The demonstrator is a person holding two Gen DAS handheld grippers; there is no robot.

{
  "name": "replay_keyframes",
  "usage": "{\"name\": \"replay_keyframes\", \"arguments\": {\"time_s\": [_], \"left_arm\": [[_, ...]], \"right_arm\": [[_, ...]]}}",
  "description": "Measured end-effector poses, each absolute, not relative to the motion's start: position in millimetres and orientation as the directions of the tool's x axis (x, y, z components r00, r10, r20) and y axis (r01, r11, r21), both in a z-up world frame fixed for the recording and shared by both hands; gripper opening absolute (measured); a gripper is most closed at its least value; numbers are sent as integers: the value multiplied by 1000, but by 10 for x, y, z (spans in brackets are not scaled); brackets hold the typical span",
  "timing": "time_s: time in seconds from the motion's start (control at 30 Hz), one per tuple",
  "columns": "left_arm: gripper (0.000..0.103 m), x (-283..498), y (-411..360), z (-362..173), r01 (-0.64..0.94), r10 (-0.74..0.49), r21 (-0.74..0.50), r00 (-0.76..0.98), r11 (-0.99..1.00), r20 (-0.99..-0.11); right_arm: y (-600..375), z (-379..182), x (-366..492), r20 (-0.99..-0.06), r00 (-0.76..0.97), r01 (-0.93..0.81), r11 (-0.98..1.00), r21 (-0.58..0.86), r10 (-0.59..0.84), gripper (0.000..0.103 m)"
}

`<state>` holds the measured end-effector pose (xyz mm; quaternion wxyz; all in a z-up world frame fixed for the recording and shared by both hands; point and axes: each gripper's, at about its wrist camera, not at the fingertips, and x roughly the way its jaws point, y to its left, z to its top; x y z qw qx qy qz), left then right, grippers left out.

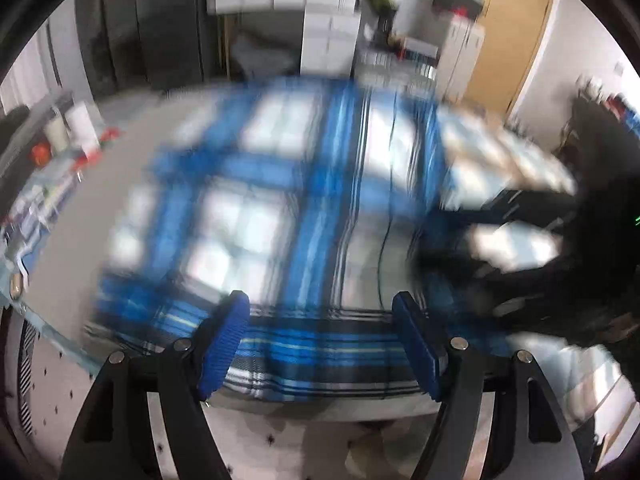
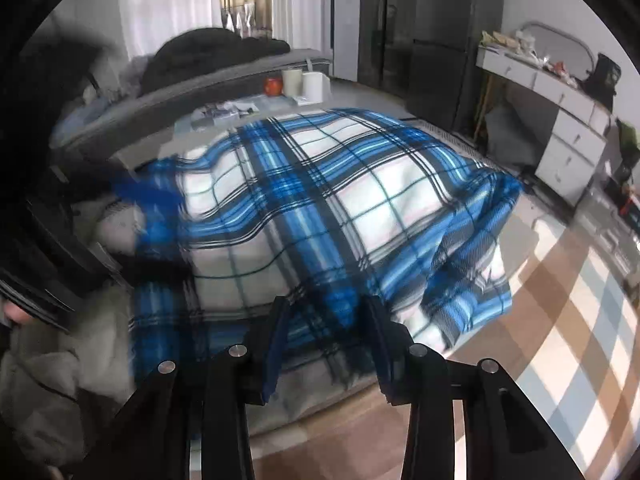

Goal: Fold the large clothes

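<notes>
The large blue, white and black plaid cloth (image 2: 320,200) is spread over the low table (image 1: 72,208), its near hem lying between the widely parted left gripper (image 1: 320,316), while a fold seems pinched in the narrower right gripper (image 2: 326,320).

left gripper (image 1: 320,312): black angular finger arms, each with two round silver screw heads near the joints
left pads (image 1: 226,344): bright blue, ribbed, long and narrow, set on the inner faces of the fingers
right gripper (image 2: 326,316): same black arms, four silver screw heads in a row across the linkage
right pads (image 2: 276,352): blue strips, seen edge-on, darker in shade
sleeve (image 2: 48,380): pale grey fleecy cloth at the left edge of the right wrist view
</notes>
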<state>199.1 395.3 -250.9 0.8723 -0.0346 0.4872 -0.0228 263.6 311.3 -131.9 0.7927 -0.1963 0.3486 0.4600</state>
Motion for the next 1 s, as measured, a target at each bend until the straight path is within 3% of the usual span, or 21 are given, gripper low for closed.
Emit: {"name": "replay_keyframes", "arguments": {"time_s": [0.1,0.27,0.33,0.43,0.5,0.53,0.57,0.67,1.0], "left_arm": [[70,1927,3886,-2544,-1,-5,-6,559,1000,-829],[70,1734,3688,-2216,-41,32,8,622,999,-782],[70,1577,3526,-2036,-95,114,66,682,993,-723],[72,1269,3307,-1767,-132,131,47,756,990,-642],[86,1074,3212,-1610,-164,153,35,796,986,-586],[86,951,3160,-1529,-186,174,34,820,982,-546],[87,868,3141,-1457,-199,190,36,843,979,-503],[102,598,3045,-1308,-279,285,76,862,957,-420],[102,287,3046,-1262,-322,333,98,854,942,-400]], "right_arm": [[2573,-1055,2561,-649,289,-837,515,186,704,33],[1525,-714,2181,-555,411,-770,601,213,723,41],[1163,-590,1988,-509,461,-737,634,237,726,59],[924,-410,1688,-435,521,-721,652,237,734,83],[850,-282,1478,-372,549,-723,648,237,749,95],[839,-220,1366,-341,566,-726,650,225,750,99],[836,-169,1283,-316,580,-727,652,215,751,101],[898,-56,1032,-261,604,-739,652,170,753,103],[1093,153,466,-189,612,-764,636,107,768,103]]}}
